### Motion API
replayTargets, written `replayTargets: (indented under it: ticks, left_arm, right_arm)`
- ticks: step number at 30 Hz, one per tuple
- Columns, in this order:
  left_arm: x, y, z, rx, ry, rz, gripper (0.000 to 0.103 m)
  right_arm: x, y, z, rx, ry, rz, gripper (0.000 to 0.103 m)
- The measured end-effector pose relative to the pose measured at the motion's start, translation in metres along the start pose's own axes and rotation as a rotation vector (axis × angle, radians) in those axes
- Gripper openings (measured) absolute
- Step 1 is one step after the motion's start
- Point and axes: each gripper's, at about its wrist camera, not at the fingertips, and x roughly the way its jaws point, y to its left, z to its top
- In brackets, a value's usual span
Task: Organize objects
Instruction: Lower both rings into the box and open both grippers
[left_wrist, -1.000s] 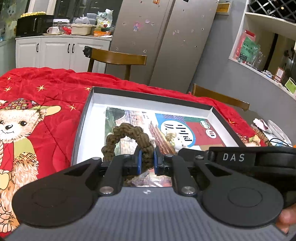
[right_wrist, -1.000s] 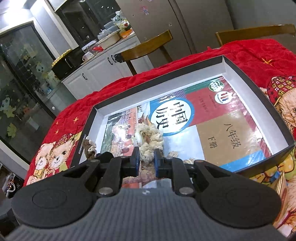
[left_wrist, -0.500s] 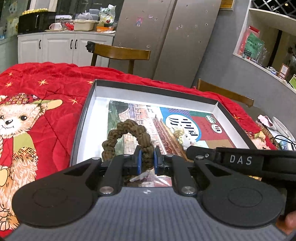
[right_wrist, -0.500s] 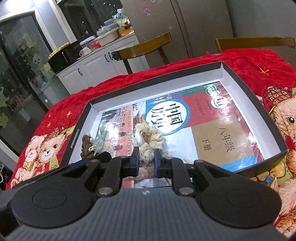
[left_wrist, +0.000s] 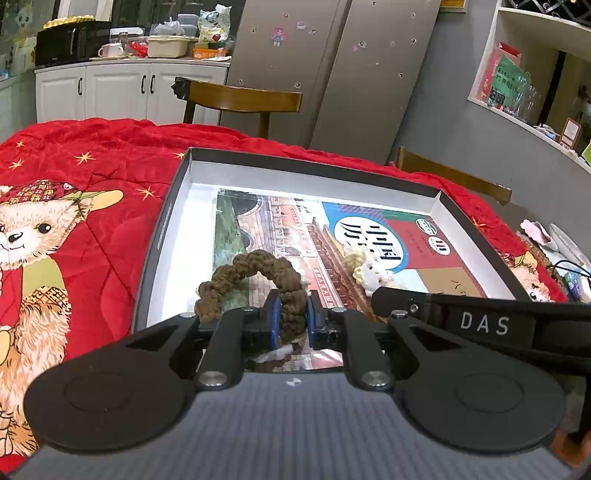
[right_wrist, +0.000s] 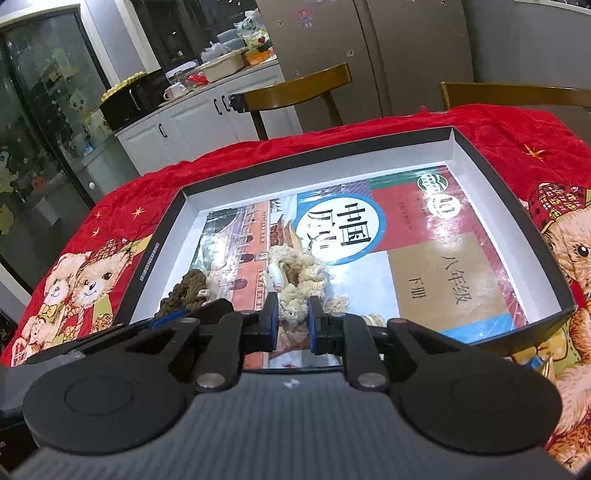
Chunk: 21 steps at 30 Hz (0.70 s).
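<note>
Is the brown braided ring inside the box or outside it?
Inside. The brown braided ring stands over the book within the box walls, clamped by the left gripper.

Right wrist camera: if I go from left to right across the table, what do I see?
Two teddy bears printed on the red blanket → brown braided rope ring → cream woolly ring with a small white bunny → tan panel of the textbook cover → big printed teddy bear.

Dim, warm indoor light from overhead puts glare on the glossy textbook cover (right_wrist: 369, 254) (strongest near its middle), while fisheye distortion bends the slightly soft edges.
</note>
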Motion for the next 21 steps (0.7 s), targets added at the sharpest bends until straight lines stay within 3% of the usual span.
replayTargets:
  ticks: [2, 6, 9, 11, 13, 16, 21]
  left_arm:
    - [0.0, 0.002, 0.002, -0.017, 0.006, -0.005, 0.018]
    - [0.0, 0.009, 0.007, -0.058, 0.02, -0.027, 0.043]
    - [0.0, 0.012, 0.011, -0.078, 0.036, -0.037, 0.047]
    - [-0.003, 0.015, 0.014, -0.102, 0.045, -0.056, 0.05]
    - [-0.008, 0.017, 0.019, -0.115, 0.041, -0.076, 0.055]
    - [-0.026, 0.016, 0.031, -0.101, 0.005, -0.119, 0.067]
    - [-0.072, 0.005, 0.047, -0.027, -0.115, -0.153, 0.074]
  right_arm:
    - [-0.001, -0.001, 0.0, 0.001, 0.002, 0.0, 0.023]
    - [-0.005, -0.004, 0.001, 0.026, -0.015, -0.005, 0.027]
    - [-0.009, -0.004, 0.003, 0.034, -0.017, 0.0, 0.033]
    - [-0.015, -0.005, 0.005, 0.043, -0.028, -0.004, 0.051]
    - [-0.025, -0.006, 0.009, 0.053, -0.047, -0.015, 0.063]
    - [-0.048, -0.012, 0.015, 0.077, -0.105, 0.004, 0.075]
    - [-0.095, -0.012, 0.017, 0.077, -0.213, 0.011, 0.079]
